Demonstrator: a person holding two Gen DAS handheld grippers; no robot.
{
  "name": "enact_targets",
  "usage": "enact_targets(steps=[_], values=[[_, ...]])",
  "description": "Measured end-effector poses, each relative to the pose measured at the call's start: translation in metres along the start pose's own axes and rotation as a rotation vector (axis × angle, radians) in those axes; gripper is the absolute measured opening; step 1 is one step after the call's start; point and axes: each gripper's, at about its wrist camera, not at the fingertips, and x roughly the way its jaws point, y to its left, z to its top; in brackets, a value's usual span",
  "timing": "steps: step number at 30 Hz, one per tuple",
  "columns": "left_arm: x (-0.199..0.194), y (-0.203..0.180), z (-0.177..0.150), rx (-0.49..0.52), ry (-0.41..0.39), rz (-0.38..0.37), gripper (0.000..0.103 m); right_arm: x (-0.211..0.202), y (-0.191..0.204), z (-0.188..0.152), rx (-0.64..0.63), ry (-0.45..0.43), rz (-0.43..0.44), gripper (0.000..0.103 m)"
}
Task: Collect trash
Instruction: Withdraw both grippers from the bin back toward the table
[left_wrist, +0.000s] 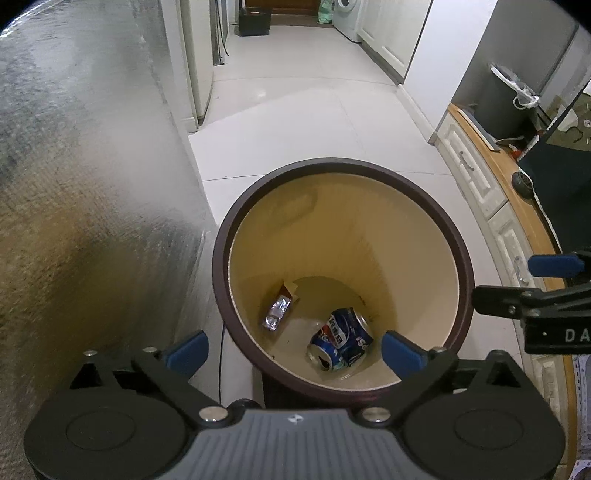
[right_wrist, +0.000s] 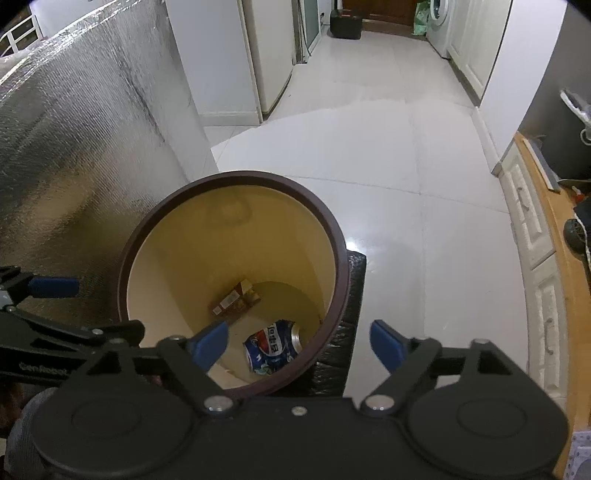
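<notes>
Your left gripper (left_wrist: 291, 347) sits right under its camera, jaws spread wide with nothing between the blue pads, hanging over the near rim of the trash bin (left_wrist: 466, 258). Your right gripper (right_wrist: 299, 341) reads the same: jaws wide apart, empty, one pad over the bin mouth, the other outside the rim (right_wrist: 341, 266) above the white tile floor (right_wrist: 424, 177).

Both trash items are down on the bin's floor. Crushed blue cola can (left_wrist: 341, 341) lies on its side near the front wall; a snack wrapper (left_wrist: 277, 312) lies apart from it to the left, leaning at the wall.

View differences:
- Left wrist view shows the wrapper's silver foil side; right wrist view shows the wrapper (right_wrist: 236, 301) as brown and yellow printed packaging.
- Left view catches your right gripper at its right edge; right view catches your left gripper at its left edge.
- Right view shows a black block (right_wrist: 345, 332) touching the bin's right side; left view barely shows it.
- Both show the foil-covered wall (left_wrist: 92, 184) left of the bin and the wooden counter edge (right_wrist: 554, 221) at right.
</notes>
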Motion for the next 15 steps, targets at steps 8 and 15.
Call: enact_targets(steps=[8, 15], values=[[-0.017, -0.002, -0.010, 0.005, -0.007, 0.018, 0.103, -0.019, -0.001, -0.015, 0.004, -0.041, -0.025, 0.103], [-0.031, 0.001, -0.019, -0.008, -0.033, 0.024, 0.103, -0.035, -0.002, -0.028, 0.011, -0.054, -0.039, 0.103]])
